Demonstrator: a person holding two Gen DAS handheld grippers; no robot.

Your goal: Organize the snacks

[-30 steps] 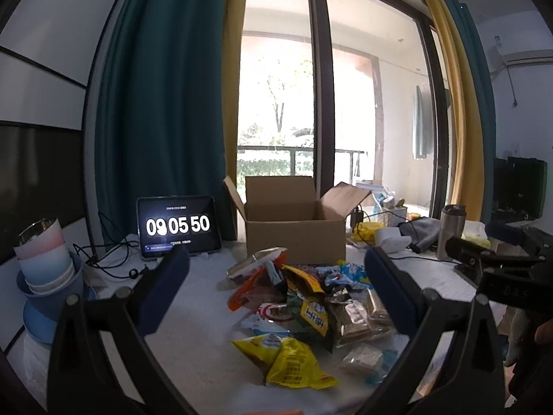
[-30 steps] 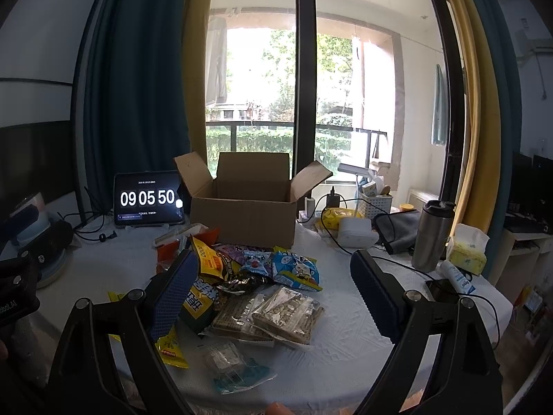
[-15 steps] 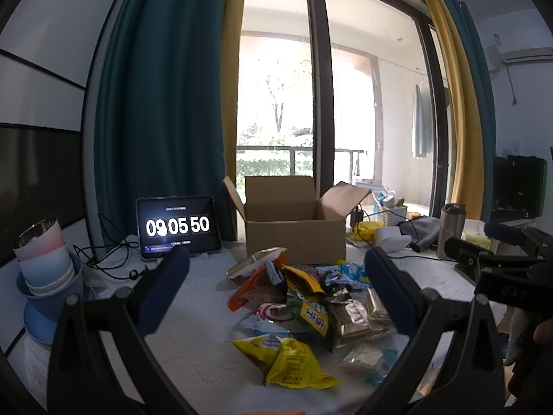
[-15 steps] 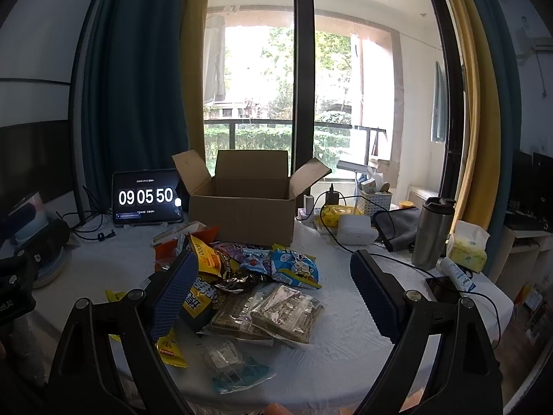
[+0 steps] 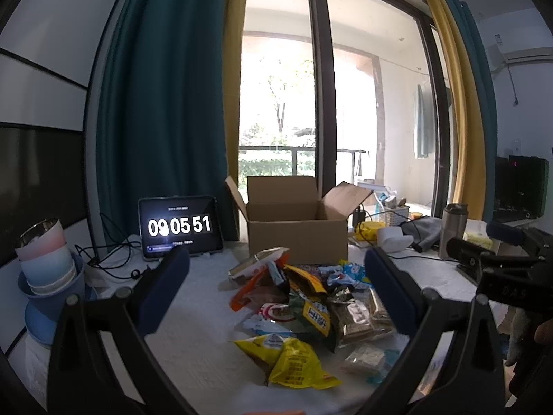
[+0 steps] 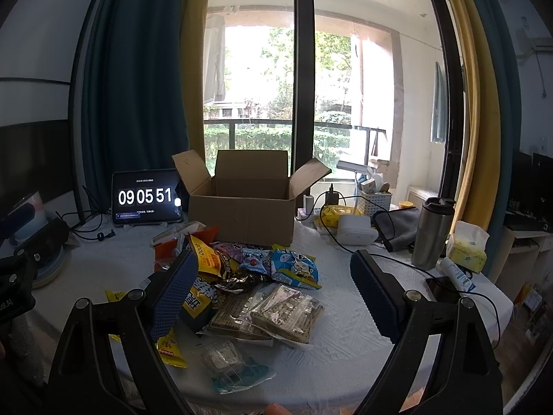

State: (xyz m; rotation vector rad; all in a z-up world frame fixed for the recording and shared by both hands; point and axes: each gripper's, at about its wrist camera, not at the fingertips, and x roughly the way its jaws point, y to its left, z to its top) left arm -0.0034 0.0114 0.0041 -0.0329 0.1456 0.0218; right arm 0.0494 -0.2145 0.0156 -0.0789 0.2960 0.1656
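**Both hand-held grippers held open above the snack pile**

The left hand-held gripper (image 5: pixel 276 280) and the right hand-held gripper (image 6: pixel 273 287) are held level over the bench (image 6: pixel 345 314), jaws spread wide, nothing gripped. One cardboard box (image 6: pixel 243 209) is seen, flaps open. The snack pile (image 6: pixel 249 283) lies just in front of the box; one tablet (image 6: pixel 145 199) stands left of it, one steel tumbler (image 6: pixel 432 233) right.
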